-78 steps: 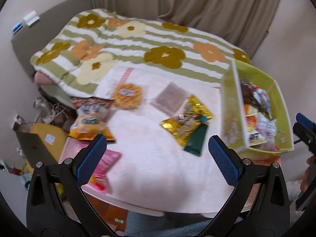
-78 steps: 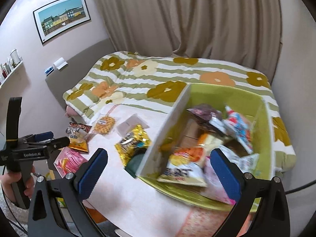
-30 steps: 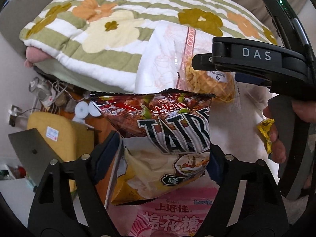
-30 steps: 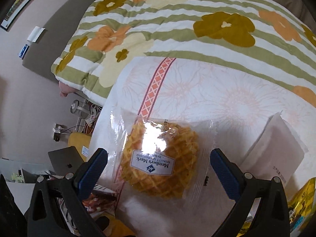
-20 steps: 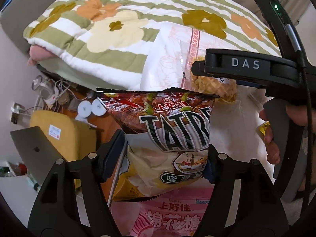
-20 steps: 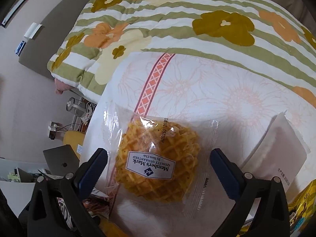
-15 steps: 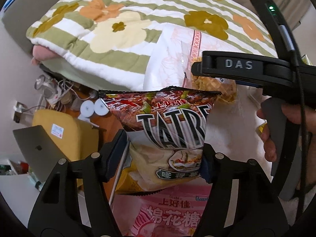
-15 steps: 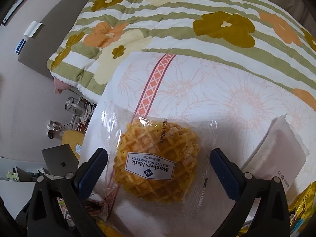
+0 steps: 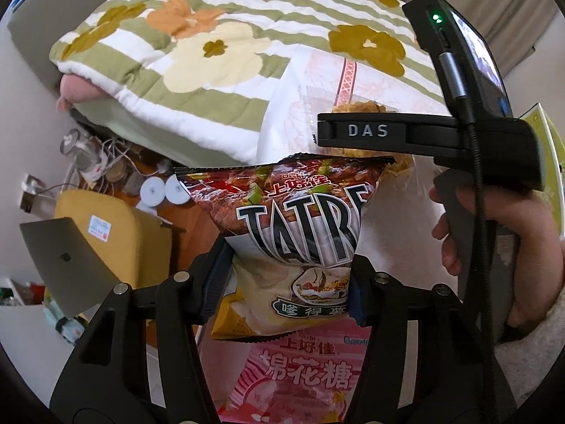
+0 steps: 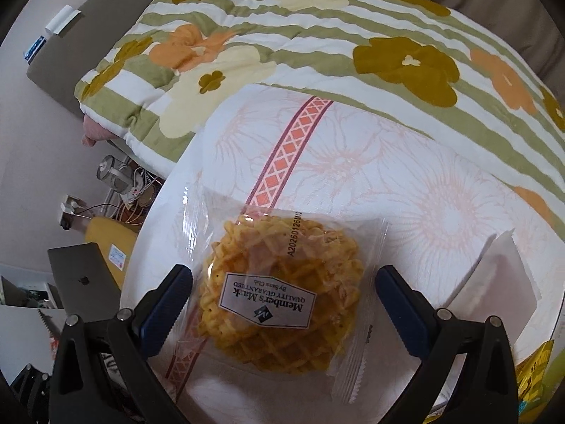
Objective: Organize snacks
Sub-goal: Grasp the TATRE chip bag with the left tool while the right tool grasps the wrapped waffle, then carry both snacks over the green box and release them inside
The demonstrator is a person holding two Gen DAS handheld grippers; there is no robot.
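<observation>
In the left wrist view my left gripper [image 9: 287,282] is shut on a dark red and yellow chip bag [image 9: 293,226], its pads squeezing the bag's lower half. A pink candy bag [image 9: 307,371] lies under it. The right gripper's black body, held by a hand [image 9: 494,247], crosses the right side above a waffle packet [image 9: 356,107]. In the right wrist view my right gripper [image 10: 282,304] stands open. Its blue pads are on either side of the clear-wrapped waffle packet [image 10: 279,293] and apart from it. The packet lies on a white floral cloth [image 10: 370,162].
A flowered green-striped quilt [image 10: 282,35] covers the bed behind the table. A white flat packet [image 10: 501,275] lies right of the waffle and a gold bag [image 10: 533,371] at the lower right. Left of the table, lower down, are a laptop [image 9: 67,265], a yellow seat [image 9: 116,226] and cables.
My left gripper's jaws have closed onto the chip bag and pinched it narrower. The right gripper has sunk nearer the waffle packet, which now sits between its open pads.
</observation>
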